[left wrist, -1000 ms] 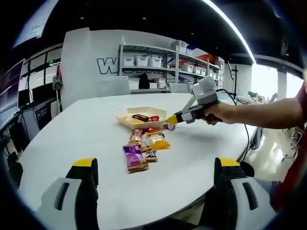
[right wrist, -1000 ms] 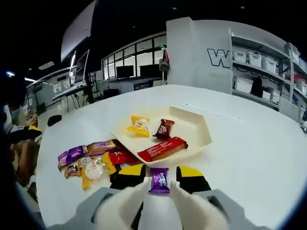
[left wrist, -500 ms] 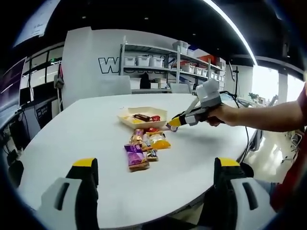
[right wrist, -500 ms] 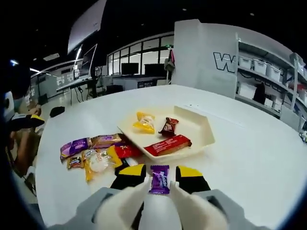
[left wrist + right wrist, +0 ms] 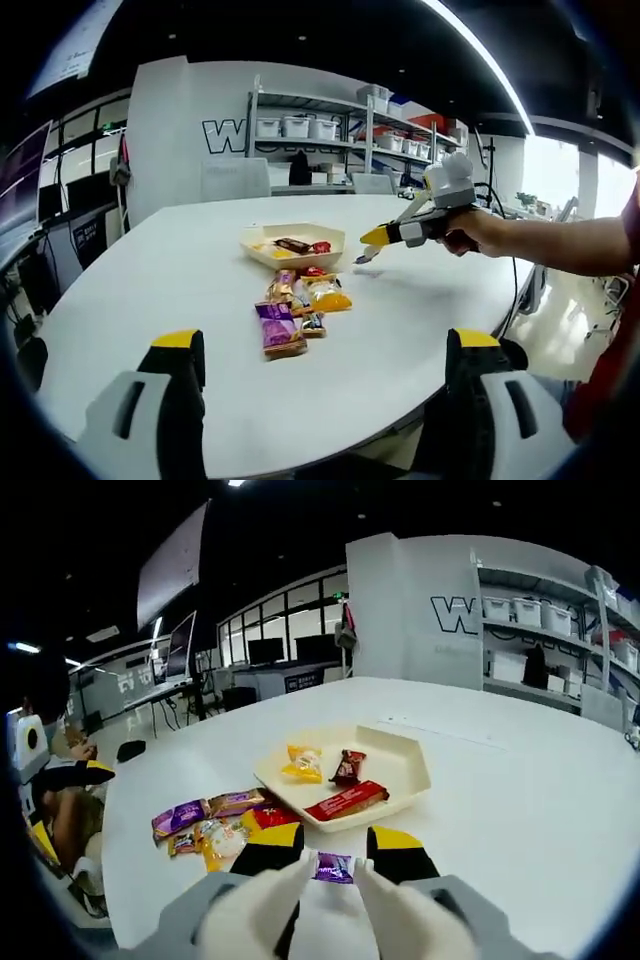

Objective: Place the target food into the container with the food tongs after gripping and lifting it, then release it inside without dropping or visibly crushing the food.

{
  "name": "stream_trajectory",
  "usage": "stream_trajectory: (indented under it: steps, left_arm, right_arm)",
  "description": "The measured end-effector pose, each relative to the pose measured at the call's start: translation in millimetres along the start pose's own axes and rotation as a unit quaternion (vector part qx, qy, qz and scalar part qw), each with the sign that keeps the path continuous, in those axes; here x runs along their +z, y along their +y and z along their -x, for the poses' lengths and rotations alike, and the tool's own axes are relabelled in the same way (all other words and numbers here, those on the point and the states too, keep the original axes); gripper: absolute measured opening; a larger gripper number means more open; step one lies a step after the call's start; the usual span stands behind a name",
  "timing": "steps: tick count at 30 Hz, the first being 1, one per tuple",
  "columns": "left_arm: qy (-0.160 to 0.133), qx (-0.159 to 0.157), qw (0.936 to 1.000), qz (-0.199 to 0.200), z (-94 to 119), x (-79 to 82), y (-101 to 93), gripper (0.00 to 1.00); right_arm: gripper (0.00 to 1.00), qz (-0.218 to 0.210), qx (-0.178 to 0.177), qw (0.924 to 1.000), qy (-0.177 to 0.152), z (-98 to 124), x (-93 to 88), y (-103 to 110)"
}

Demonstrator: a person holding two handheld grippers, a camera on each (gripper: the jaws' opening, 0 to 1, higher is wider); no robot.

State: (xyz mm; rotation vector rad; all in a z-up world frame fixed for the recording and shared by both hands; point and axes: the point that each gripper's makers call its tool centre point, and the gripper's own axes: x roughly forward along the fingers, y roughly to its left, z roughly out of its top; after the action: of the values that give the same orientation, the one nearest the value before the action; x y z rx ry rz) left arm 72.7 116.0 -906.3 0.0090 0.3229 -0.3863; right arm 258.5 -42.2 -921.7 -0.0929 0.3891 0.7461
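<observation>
Two bold letters, "WO", read on the grey wall (image 5: 400,600) behind a white table (image 5: 520,790). On it a cream container (image 5: 405,775) holds a red bar, a brown and a yellow packet. The right gripper (image 5: 333,872), above the table short of the container, pinches a purple candy (image 5: 334,867) between white tongs (image 5: 262,900); its print is unreadable. The left gripper (image 5: 325,400) gapes.
</observation>
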Motion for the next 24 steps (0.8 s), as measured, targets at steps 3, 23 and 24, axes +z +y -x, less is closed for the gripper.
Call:
stream_trajectory:
  steps: [3, 23, 24]
  left_arm:
    - [-0.001, -0.003, 1.0, -0.004, -1, 2.2, -2.5, 0.98]
    - [-0.002, -0.006, 1.0, -0.005, 0, 2.8, -4.8, 0.98]
    - [-0.002, -0.006, 1.0, -0.005, 0, 3.0, -4.9, 0.98]
  right_arm:
    - [0.19, -0.007, -0.005, 1.0, 0.001, 3, -1.6, -4]
    - [0.19, -0.005, 0.0, 1.0, -0.006, 3, 7.1, 2]
    - [0.19, -0.005, -0.001, 1.0, -0.004, 3, 5.0, 2]
